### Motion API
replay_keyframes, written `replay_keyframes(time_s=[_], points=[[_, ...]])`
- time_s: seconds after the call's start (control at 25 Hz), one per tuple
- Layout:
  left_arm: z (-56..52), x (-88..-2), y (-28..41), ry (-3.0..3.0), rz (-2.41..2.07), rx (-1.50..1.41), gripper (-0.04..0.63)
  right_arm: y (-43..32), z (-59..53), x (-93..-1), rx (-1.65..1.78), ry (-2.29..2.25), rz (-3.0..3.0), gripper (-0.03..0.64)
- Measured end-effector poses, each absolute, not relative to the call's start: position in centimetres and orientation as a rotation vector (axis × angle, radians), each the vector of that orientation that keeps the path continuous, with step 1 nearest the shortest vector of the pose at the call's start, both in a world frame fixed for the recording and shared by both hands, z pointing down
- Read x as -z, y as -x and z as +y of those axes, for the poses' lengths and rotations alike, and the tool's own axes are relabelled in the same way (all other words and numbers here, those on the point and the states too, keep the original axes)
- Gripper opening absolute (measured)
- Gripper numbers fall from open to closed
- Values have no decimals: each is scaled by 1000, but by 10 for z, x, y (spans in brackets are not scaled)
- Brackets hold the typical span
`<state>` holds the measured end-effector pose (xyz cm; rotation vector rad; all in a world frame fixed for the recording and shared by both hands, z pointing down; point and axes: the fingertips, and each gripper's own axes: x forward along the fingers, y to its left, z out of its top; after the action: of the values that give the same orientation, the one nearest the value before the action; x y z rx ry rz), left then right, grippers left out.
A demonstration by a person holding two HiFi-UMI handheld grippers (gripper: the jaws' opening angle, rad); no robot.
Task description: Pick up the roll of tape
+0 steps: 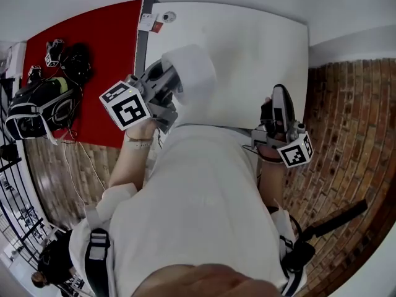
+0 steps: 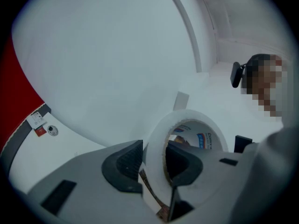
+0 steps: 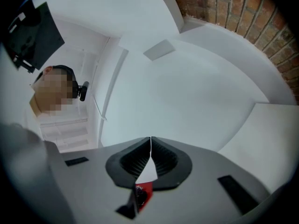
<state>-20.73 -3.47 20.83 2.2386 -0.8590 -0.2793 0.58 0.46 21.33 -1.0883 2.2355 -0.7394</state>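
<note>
In the left gripper view the white roll of tape [image 2: 187, 118] stands on edge, its wall pinched between the two dark pads of my left gripper [image 2: 154, 162], one pad inside the ring and one outside. The printed cardboard core shows through the hole. In the head view the roll of tape [image 1: 193, 67] is lifted over the white table [image 1: 253, 48] at the tip of the left gripper [image 1: 170, 85]. My right gripper [image 1: 278, 91] is held up at the table's right side. Its ribbed pads [image 3: 163, 157] meet with nothing between them, so the right gripper [image 3: 150, 140] is shut.
A red floor patch [image 1: 99, 36] lies left of the table, with black bags [image 1: 43, 107] and a spare marker cube on it. Brick-patterned floor [image 1: 352, 122] runs to the right. A small label and a round fitting [image 2: 46, 129] sit at the table's corner.
</note>
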Motion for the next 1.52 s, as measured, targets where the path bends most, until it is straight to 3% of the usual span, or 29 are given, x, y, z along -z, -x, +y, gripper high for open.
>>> replay_keyframes(time_s=[0.68, 1.52], points=[[34, -188, 287, -2075, -693, 776, 109, 61, 29, -181, 668, 932, 2326, 23], [38, -201, 295, -2044, -692, 780, 110, 88, 38, -184, 688, 871, 2370, 23]])
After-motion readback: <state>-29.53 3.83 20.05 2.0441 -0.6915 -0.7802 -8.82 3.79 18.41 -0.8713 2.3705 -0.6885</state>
